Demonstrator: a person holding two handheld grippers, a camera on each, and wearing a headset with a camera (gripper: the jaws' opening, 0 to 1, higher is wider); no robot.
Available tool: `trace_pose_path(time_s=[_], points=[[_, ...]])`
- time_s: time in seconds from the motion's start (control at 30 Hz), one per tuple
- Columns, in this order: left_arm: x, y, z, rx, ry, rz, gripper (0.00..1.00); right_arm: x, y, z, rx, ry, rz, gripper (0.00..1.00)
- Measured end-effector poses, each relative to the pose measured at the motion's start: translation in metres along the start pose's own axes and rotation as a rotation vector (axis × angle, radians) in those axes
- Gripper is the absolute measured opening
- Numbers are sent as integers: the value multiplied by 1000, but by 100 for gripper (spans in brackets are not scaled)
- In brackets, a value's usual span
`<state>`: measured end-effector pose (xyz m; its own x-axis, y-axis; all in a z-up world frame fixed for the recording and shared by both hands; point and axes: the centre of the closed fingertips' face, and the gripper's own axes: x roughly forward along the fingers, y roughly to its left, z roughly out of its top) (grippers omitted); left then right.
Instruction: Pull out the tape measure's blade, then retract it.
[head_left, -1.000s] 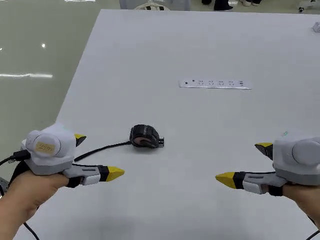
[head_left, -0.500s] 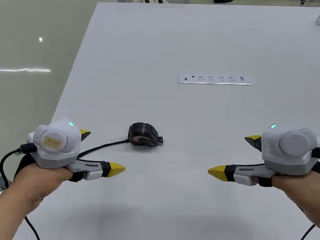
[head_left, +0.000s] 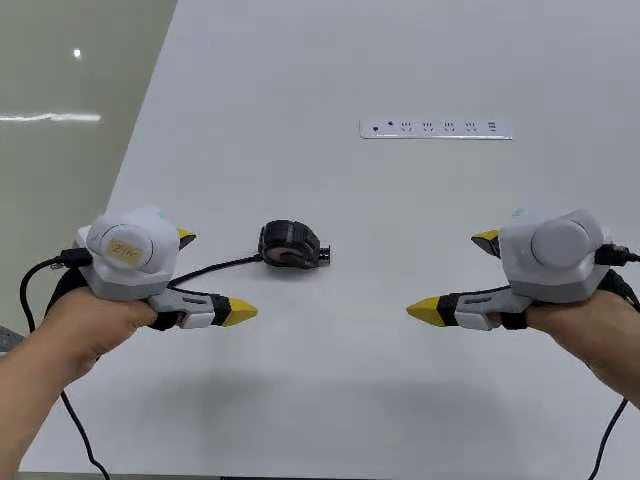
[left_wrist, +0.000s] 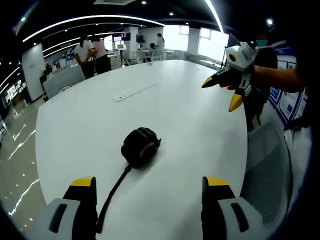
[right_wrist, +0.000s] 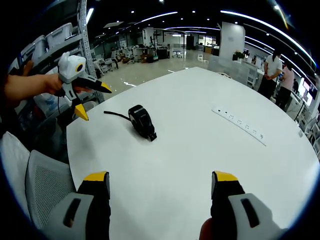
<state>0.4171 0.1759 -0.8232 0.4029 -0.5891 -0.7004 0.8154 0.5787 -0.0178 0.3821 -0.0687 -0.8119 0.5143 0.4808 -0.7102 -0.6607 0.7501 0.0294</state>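
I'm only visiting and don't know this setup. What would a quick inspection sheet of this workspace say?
Surface: white table, matte.
Job's things: black tape measure lying on the table, blade in; a black cord trails from it toward the left gripper.
Clutter: white power strip lying flat farther back.
Grippers: left gripper and right gripper both open, holding nothing, one on each side of the tape measure, not touching it.
Cables: a black cable runs from the left gripper; another hangs by the right hand.
Surroundings: glossy floor, mesh chair, people standing far off.
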Motion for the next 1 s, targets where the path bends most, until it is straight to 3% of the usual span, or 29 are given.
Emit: trace_pose_path(time_s=[0.5,1.0], points=[[30,3,9,69,38,-45,80,23,-3,1,-60,29,58,84],[55,14,16,142,65,-85,76,55,-6,6,-143,40,124,79]])
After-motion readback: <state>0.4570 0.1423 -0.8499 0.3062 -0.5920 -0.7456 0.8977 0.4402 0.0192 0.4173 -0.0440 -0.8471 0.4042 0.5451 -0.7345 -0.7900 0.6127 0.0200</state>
